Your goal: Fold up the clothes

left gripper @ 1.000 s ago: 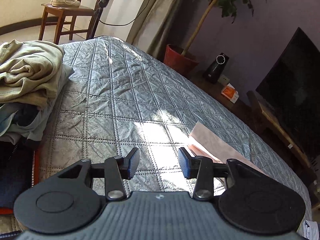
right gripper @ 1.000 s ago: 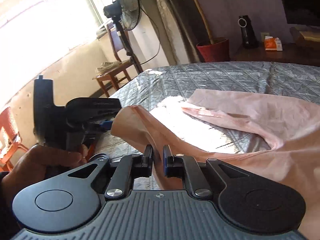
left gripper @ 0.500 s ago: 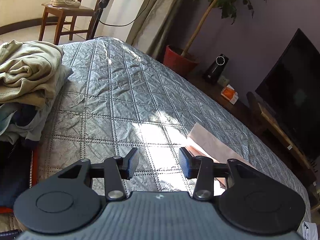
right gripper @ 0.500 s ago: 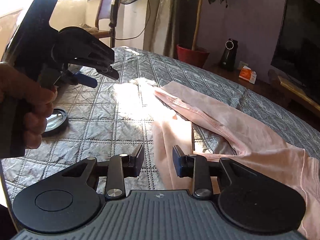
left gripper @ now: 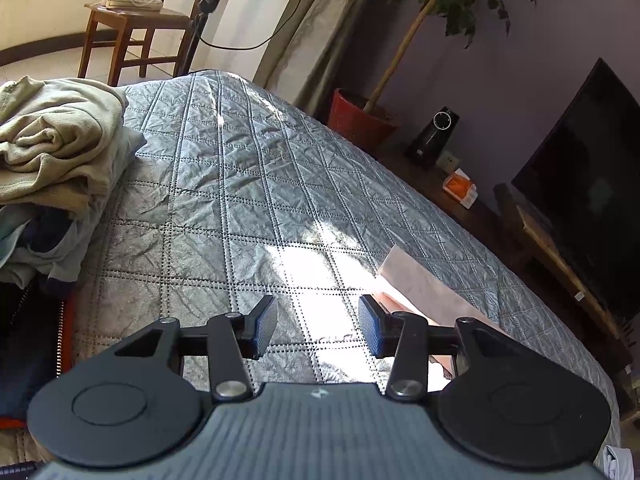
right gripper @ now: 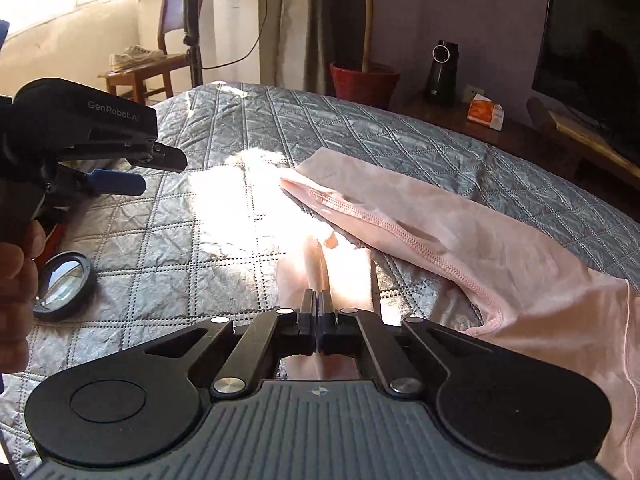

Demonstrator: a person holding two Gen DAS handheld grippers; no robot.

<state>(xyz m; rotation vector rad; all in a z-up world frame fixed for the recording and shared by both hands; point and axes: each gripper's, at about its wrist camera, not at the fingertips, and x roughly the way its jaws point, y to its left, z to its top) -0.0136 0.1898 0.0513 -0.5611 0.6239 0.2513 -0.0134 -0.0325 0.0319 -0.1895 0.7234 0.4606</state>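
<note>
A pale pink garment (right gripper: 460, 220) lies spread on the grey quilted bed (right gripper: 248, 128), its stitched hem running diagonally. My right gripper (right gripper: 318, 296) is shut, and a raised ridge of the pink cloth runs into its closed tips near the garment's near-left edge. In the left wrist view my left gripper (left gripper: 318, 328) hovers open over bare quilt with nothing between its blue pads; one corner of the pink garment (left gripper: 416, 280) shows just to its right. The right wrist view also catches the left gripper (right gripper: 158, 172), held by a hand (right gripper: 16, 272) at the far left.
A heap of unfolded clothes (left gripper: 52, 148) sits on the bed's left side. A round lens-like object (right gripper: 64, 280) lies on the quilt. Beyond the bed stand a chair with shoes (left gripper: 132, 16), a potted plant (left gripper: 360, 120), a fan stand and a TV (left gripper: 580, 200).
My right gripper let a lifted fold drop, stood open over the pink garment half a second ago, then came down and shut on it. The left gripper has stayed open and still.
</note>
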